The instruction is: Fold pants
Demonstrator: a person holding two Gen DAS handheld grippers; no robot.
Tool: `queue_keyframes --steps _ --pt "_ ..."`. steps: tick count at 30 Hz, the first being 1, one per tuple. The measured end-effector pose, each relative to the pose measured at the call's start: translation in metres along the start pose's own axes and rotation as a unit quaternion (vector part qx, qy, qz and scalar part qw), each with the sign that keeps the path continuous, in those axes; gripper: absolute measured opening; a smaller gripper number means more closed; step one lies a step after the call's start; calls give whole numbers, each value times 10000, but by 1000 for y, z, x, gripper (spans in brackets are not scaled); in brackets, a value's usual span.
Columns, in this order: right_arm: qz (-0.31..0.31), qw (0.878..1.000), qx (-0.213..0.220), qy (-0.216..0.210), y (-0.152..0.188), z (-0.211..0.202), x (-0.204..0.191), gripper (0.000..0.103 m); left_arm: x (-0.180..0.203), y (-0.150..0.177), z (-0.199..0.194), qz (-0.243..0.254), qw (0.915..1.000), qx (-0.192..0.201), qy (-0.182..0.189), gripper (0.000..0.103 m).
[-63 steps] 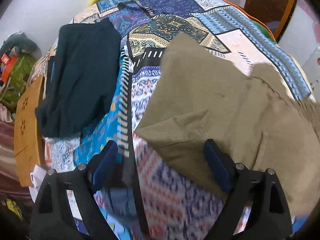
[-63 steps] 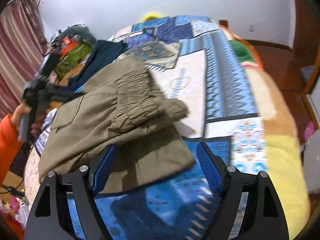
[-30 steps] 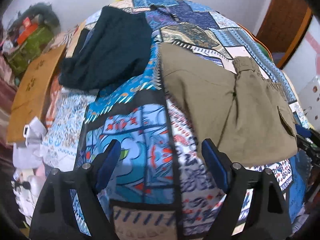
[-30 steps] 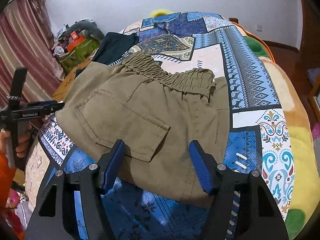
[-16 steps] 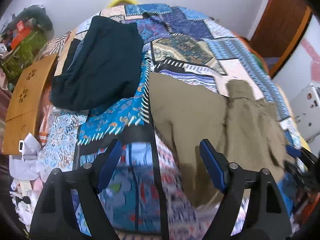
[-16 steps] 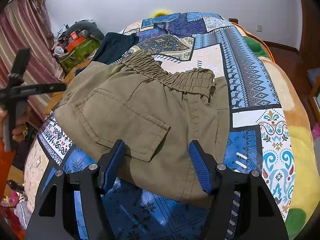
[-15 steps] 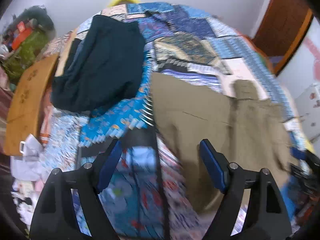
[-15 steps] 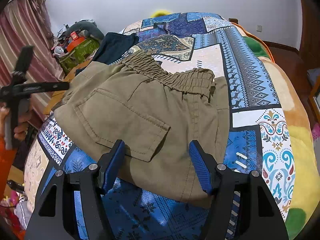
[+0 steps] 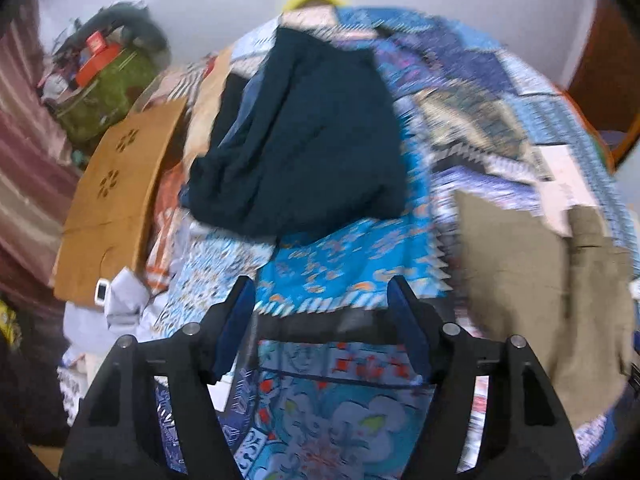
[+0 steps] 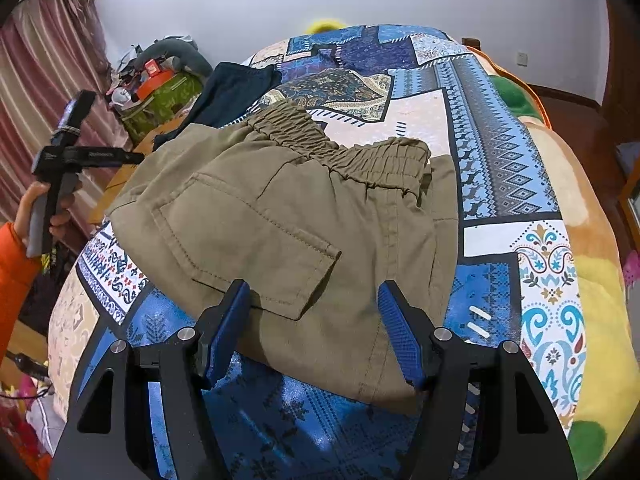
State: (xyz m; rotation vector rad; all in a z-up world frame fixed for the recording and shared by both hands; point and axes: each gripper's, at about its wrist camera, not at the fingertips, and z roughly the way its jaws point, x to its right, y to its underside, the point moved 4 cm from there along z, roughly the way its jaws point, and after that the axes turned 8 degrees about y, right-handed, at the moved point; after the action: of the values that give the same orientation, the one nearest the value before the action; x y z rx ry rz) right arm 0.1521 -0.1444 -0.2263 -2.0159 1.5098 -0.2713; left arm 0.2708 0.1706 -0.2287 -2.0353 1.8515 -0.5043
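Note:
Olive-brown pants (image 10: pixel 288 224) lie folded into a compact stack on the patterned blue bedspread (image 10: pixel 500 176), elastic waistband on the far side, a back pocket on top. In the left wrist view they show at the right edge (image 9: pixel 552 280), blurred. My right gripper (image 10: pixel 316 320) is open and empty, hovering just above the near edge of the stack. My left gripper (image 9: pixel 320 312) is open and empty over bare bedspread (image 9: pixel 340 264), left of the pants. It also shows from outside in the right wrist view (image 10: pixel 68 156), held in a hand away from the pants.
A dark navy garment (image 9: pixel 304 132) lies folded on the bed beyond my left gripper. A wooden board (image 9: pixel 116 200) and a cluttered green bag (image 9: pixel 104 88) stand at the bed's left side. A yellow blanket (image 10: pixel 600 320) lies along the right edge.
My left gripper has swung left, away from the pants, toward the dark garment. The right gripper and the folded pants have stayed still.

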Motion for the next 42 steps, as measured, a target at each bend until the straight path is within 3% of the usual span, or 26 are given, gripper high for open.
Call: queue_keyframes --steps 4,9,13,15,17,20,26,30,42 --pt "93 9999 44 5 -12 -10 4 63 44 -9 -19 305 9973 179 651 71" --pt "48 9993 362 82 -38 -23 6 63 112 -10 -29 752 9871 198 1398 73" --pt "-79 9990 428 34 -52 -15 -2 63 165 -3 -20 1067 9756 -9 1920 73" --pt "-119 9994 328 -30 -53 -3 -8 63 185 8 -5 1168 9707 -290 2079 73" --pt "-161 9997 108 -165 -51 13 -13 63 199 20 14 1374 9696 -561 1948 73" --pt "-255 9986 -372 -279 -38 38 -18 63 204 40 33 1633 9702 -678 1660 74" --pt "-276 9984 -389 -306 -23 28 -10 64 195 45 24 1676 9693 -600 1695 75" --pt "-185 9986 -393 -287 -11 17 3 64 183 50 14 1815 9722 -414 1423 78" --pt "-162 9994 -296 -17 0 -9 8 64 140 54 -13 1250 9712 -452 1979 81"
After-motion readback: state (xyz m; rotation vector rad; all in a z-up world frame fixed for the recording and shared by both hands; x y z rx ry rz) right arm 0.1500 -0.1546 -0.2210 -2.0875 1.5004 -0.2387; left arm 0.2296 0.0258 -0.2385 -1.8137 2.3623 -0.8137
